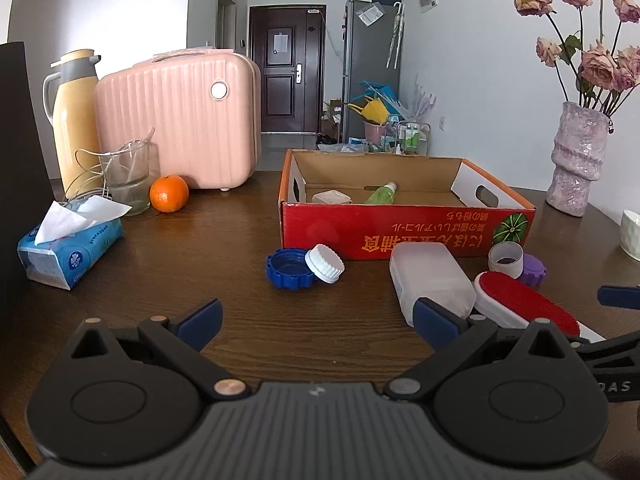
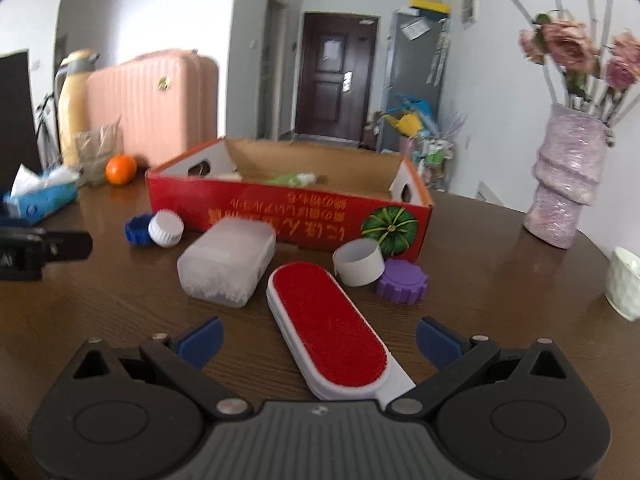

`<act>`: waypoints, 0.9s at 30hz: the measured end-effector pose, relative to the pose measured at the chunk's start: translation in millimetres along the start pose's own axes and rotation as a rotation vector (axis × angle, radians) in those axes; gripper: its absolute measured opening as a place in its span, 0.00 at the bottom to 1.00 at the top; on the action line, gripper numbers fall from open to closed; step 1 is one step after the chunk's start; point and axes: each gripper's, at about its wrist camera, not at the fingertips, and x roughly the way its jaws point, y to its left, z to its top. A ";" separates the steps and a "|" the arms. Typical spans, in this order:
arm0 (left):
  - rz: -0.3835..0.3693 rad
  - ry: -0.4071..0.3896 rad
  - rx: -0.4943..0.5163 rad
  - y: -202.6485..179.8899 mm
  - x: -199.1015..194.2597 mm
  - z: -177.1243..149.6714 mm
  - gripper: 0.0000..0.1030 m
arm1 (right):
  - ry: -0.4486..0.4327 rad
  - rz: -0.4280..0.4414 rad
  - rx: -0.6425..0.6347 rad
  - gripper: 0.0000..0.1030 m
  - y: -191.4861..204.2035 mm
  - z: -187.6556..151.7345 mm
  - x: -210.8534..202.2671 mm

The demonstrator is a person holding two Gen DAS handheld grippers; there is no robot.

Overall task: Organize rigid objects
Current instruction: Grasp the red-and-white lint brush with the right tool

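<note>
A red cardboard box (image 1: 404, 228) (image 2: 288, 216) stands open on the brown table, with a green bottle (image 1: 382, 193) and a small white container (image 1: 331, 197) inside. In front of it lie a blue cap (image 1: 285, 269) (image 2: 137, 229), a white cap (image 1: 325, 263) (image 2: 165, 227), a translucent plastic box (image 1: 430, 278) (image 2: 228, 264), a white ring (image 1: 506, 258) (image 2: 359, 261), a purple cap (image 1: 534, 269) (image 2: 402, 281) and a red lint brush (image 1: 524, 306) (image 2: 330, 326). My left gripper (image 1: 318, 318) is open and empty, short of the caps. My right gripper (image 2: 320, 340) is open, its jaws on either side of the brush.
A pink case (image 1: 180, 120), a yellow thermos (image 1: 74, 116), a glass (image 1: 126, 178), an orange (image 1: 169, 193) and a tissue pack (image 1: 70, 248) stand at the left. A vase of flowers (image 1: 576, 160) (image 2: 564, 176) and a white cup (image 2: 624, 282) stand at the right.
</note>
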 end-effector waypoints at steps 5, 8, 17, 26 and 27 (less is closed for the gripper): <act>0.002 0.008 -0.006 0.9 2.5 0.6 1.00 | 0.136 0.031 0.008 1.00 -10.1 2.3 37.8; -0.001 0.019 -0.009 2.0 4.9 0.4 1.00 | 0.182 0.054 0.020 1.00 -13.0 1.4 52.5; -0.014 0.040 -0.008 2.6 8.0 -0.4 1.00 | 0.200 0.091 0.084 1.00 -24.2 2.4 65.2; -0.014 0.044 -0.004 1.2 8.6 -1.2 1.00 | 0.152 0.084 0.066 0.54 -20.2 2.7 49.4; -0.014 0.044 -0.006 1.4 8.4 -1.0 1.00 | 0.152 0.088 0.064 0.53 -19.1 2.3 48.6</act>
